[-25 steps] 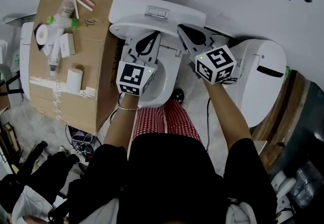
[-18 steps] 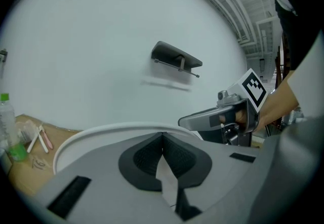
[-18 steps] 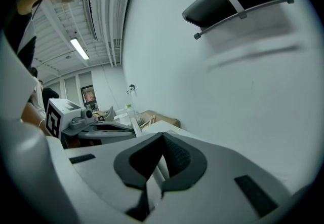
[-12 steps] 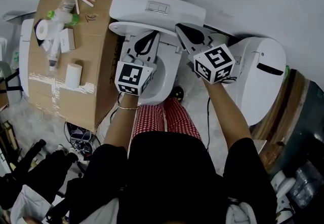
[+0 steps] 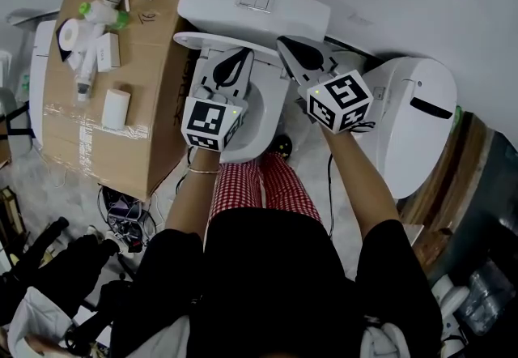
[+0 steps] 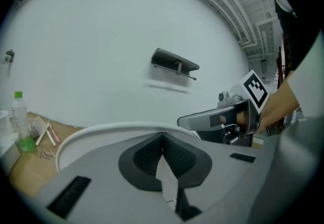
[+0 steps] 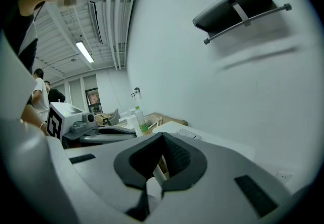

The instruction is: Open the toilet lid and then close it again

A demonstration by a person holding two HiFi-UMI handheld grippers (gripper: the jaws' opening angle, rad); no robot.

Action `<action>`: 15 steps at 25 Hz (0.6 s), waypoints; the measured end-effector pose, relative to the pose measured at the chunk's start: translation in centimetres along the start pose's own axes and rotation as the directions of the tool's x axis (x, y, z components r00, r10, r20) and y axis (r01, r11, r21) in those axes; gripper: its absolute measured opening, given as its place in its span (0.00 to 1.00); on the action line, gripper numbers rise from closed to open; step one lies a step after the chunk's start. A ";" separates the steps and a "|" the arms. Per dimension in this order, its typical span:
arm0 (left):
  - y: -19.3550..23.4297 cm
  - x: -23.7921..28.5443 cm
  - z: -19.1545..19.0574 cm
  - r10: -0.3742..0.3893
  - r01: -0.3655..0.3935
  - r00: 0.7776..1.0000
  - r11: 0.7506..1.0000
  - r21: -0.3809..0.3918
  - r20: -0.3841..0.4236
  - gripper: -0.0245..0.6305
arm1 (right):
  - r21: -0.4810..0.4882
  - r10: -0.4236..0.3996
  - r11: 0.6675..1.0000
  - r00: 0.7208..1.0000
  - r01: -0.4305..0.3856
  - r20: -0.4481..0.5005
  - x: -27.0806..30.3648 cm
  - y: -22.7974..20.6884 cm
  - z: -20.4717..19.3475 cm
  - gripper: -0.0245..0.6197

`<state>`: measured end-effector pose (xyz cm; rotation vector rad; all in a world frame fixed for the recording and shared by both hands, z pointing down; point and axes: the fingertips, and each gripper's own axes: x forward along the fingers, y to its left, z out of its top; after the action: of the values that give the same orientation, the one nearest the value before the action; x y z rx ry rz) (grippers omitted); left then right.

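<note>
The white toilet's tank [image 5: 251, 4] stands against the wall. Its lid [image 5: 194, 38] is up, showing from above as a thin white arc over the bowl [image 5: 263, 117]. My left gripper [image 5: 239, 57] hangs over the bowl, shut, with its tips right at the lid's rim. In the left gripper view the jaws [image 6: 162, 136] meet in front of that curved rim [image 6: 91, 134]; nothing is clamped between them. My right gripper [image 5: 287, 44] is shut beside the toilet's right edge, and its tips [image 7: 163, 137] point up at the wall.
A big cardboard box [image 5: 97, 105] at the left carries bottles, a tape roll and small cartons. A second white toilet [image 5: 421, 129] stands close on the right, with wooden boards [image 5: 453, 178] beyond it. A dark shelf [image 6: 174, 61] hangs on the wall above. Cables [image 5: 121, 210] lie on the floor.
Both grippers have crept slightly toward the tank. The lid keeps the same raised stance and both pairs of jaws stay shut.
</note>
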<state>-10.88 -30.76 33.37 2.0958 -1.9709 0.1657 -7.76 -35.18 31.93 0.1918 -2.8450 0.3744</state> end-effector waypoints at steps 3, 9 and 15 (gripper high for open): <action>-0.2 -0.5 -0.1 0.006 -0.006 1.000 1.000 0.001 0.000 0.04 | 0.010 0.012 1.000 1.000 -0.012 0.001 -0.2 0.4 -0.1 0.07; -0.7 -1.6 -0.6 0.020 -0.020 1.000 1.000 -0.012 0.004 0.04 | -0.006 0.034 0.999 0.999 -0.034 -0.002 -0.4 1.5 -0.5 0.07; -1.2 -3.0 -1.2 0.079 -0.079 0.997 0.996 -0.031 0.017 0.04 | -0.006 0.075 0.997 0.997 -0.075 -0.008 -0.9 3.0 -1.3 0.07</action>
<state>-9.82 -27.51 33.66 2.0089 -2.0546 0.1314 -7.11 -31.93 32.16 0.0818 -2.8520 0.3799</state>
